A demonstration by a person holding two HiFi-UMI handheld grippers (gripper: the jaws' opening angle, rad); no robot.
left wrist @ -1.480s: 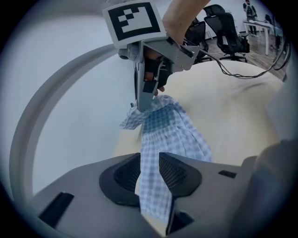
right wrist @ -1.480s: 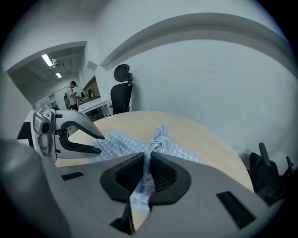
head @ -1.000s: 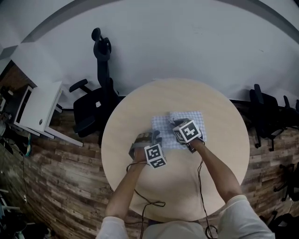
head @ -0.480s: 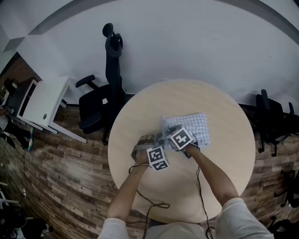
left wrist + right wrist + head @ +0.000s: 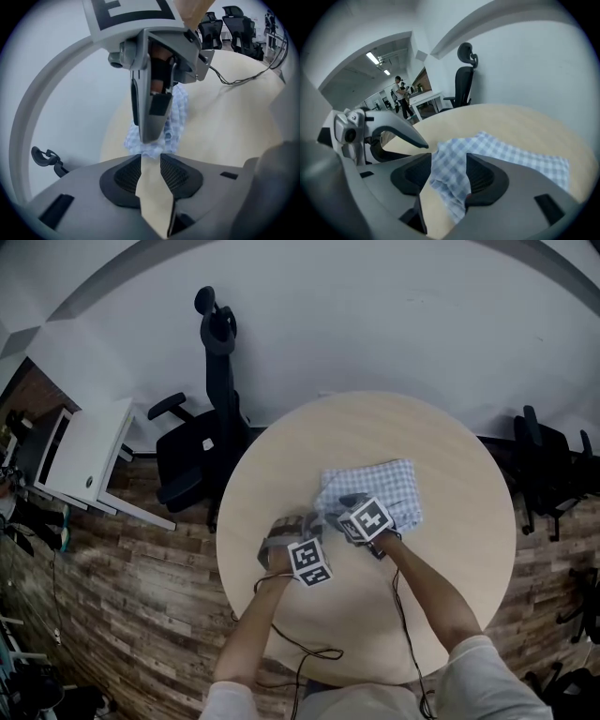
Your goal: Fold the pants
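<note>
Round desk (image 5: 450, 446), checked pants (image 5: 389, 488) lying folded mid-desk. Right gripper (image 5: 449, 171) fingers have just been opening, spread around a fold; left gripper (image 5: 151, 168) fingers stand apart, empty. Releasing a fold, I'd say; next needs a fresh pinch.

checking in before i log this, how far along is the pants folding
Done: the pants lie as a compact checked rectangle on the table. In hand: the right claw has just been opening, with the cloth edge loose between its pads; the left claw stands open over bare table, empty. Left: probably only smoothing the rumpled near corner, or one more fold.
</note>
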